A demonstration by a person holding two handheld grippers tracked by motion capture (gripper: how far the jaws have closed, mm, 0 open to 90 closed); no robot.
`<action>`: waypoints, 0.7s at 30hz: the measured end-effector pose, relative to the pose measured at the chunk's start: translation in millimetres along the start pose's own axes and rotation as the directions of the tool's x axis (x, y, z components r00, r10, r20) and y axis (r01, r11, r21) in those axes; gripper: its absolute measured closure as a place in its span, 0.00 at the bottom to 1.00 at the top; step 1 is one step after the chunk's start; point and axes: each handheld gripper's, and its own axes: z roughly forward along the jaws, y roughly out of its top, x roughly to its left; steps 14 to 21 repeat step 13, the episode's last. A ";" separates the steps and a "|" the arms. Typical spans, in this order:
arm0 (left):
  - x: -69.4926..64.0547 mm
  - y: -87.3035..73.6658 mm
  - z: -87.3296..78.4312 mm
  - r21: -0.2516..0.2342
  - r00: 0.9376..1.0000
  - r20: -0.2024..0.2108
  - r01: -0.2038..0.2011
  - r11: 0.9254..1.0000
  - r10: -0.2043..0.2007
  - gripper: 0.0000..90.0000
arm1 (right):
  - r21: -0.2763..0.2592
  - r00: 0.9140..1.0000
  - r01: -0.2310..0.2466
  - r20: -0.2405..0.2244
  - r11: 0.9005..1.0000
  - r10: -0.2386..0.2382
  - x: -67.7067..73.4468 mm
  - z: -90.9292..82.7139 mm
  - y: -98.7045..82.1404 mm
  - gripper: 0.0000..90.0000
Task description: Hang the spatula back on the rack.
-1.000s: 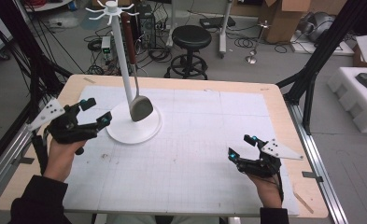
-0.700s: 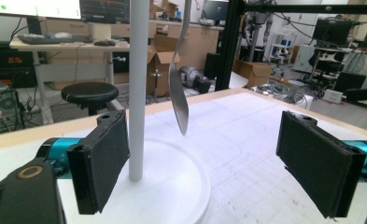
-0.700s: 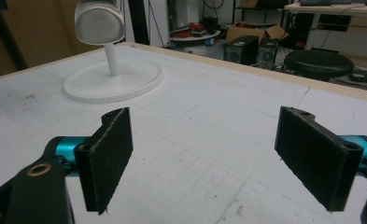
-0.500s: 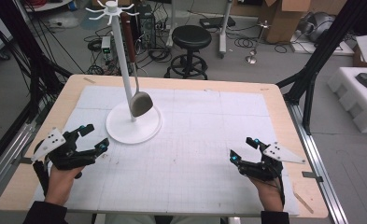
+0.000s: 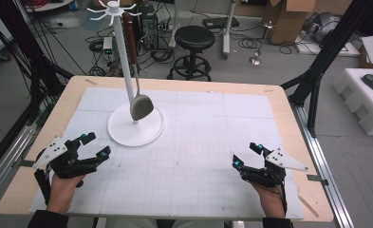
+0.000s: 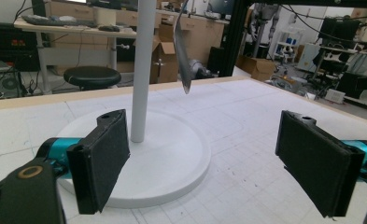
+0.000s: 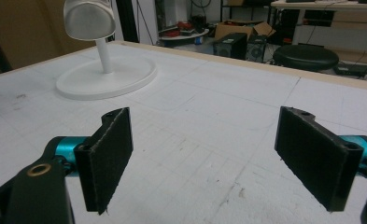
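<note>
Both claws stand wide apart and hold nothing: my left claw [image 5: 97, 146] sits low over the near left of the surface [image 5: 279, 102], just short of the stand's round base, and my right claw [image 5: 243, 154] sits low over the near right, well apart from it. Counting things, I see one white stand [image 5: 135, 126], a tall pole on a flat disc with hooks at its top, and one ladle [image 5: 140, 105] hanging from a hook by its dark handle, its bowl just above the disc and beside the pole. One white mat [image 5: 198, 142] covers most of the surface. My left hand [image 5: 63, 187] grips its tool from below with the forearm coming in at the left edge, jaws pointing right and forward toward the stand. My right hand [image 5: 269, 199] does likewise near the right edge, jaws pointing left and forward across the mat. One black stool [image 5: 194, 38] stands on the floor beyond.
</note>
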 end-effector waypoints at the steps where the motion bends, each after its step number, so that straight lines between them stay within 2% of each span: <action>1: 0.0 -0.1 0.3 -0.001 1.000 0.000 0.002 1.000 -0.002 0.20 | -0.002 1.000 -0.001 -0.001 1.000 0.001 -0.1 -0.1 -0.1 0.20; 21: 2.0 -1.8 5.0 0.006 1.000 -0.009 0.020 1.000 -0.020 0.20 | 0.002 1.000 -0.014 0.007 1.000 0.014 -5.2 -2.8 -4.1 0.20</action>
